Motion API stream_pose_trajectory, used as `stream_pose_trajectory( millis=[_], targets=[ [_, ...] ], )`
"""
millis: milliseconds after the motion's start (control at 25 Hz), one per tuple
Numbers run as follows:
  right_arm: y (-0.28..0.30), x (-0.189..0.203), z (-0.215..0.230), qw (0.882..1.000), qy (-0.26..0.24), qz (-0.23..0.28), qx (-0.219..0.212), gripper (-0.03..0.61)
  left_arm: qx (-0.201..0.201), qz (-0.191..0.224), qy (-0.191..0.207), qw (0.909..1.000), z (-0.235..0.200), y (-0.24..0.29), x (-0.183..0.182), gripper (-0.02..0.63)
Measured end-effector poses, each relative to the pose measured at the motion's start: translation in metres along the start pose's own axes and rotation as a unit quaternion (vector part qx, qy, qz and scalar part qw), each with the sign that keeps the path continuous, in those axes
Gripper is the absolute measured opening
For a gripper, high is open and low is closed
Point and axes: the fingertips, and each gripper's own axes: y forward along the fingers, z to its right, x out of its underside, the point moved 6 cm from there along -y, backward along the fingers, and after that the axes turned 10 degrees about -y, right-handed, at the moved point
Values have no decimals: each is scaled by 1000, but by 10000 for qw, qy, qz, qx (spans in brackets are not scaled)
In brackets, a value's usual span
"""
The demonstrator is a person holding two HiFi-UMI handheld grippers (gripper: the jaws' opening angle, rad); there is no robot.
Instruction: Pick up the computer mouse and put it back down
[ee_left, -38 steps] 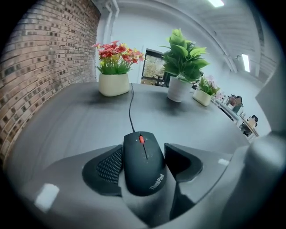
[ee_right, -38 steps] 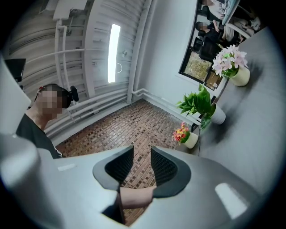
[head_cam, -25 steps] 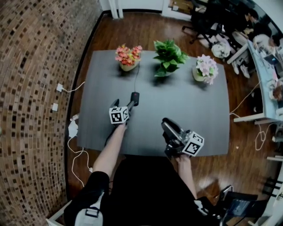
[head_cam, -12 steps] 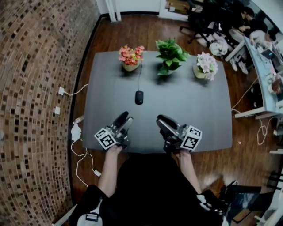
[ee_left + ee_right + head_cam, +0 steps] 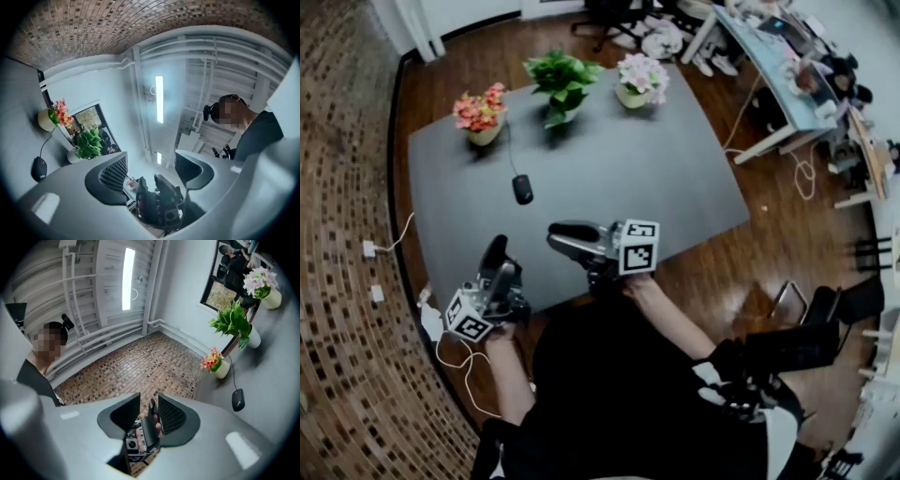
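The grey table (image 5: 609,178) has swung in the head view: a second ago it lay square ahead, now it runs slantwise, its near edge angled up to the right. Both grippers have drawn back from it. The left gripper (image 5: 497,253), which was out at the mouse, sits at the near-left corner, jaws apart and empty. The right gripper (image 5: 557,236) hangs over the near edge, its jaws a little apart and also empty (each shows only the other between its jaws). The computer mouse (image 5: 522,189) lies flat on the table's left half, its cable (image 5: 512,150) running far toward the orange flower pot (image 5: 480,117). I judge the put-down done. Bare table surrounds the mouse near and right; three pots line the far edge.
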Motion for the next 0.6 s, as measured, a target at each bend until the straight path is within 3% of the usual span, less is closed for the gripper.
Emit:
stream_pose_trajectory(
  millis=[80, 240, 600],
  targets=[
    [9, 5, -7, 10000, -34, -94, -6, 95, 82, 152, 64, 9998, 13, -10, -6, 309],
    [-10, 7, -39, 9986, -145, -3, 513, 95, 521, -111, -412, 9977, 33, 0, 15, 299],
    [-4, 43, -89, 9973, -104, -196, 699, 95, 850, -342, -610, 9939, 73, -25, 23, 299]
  ],
)
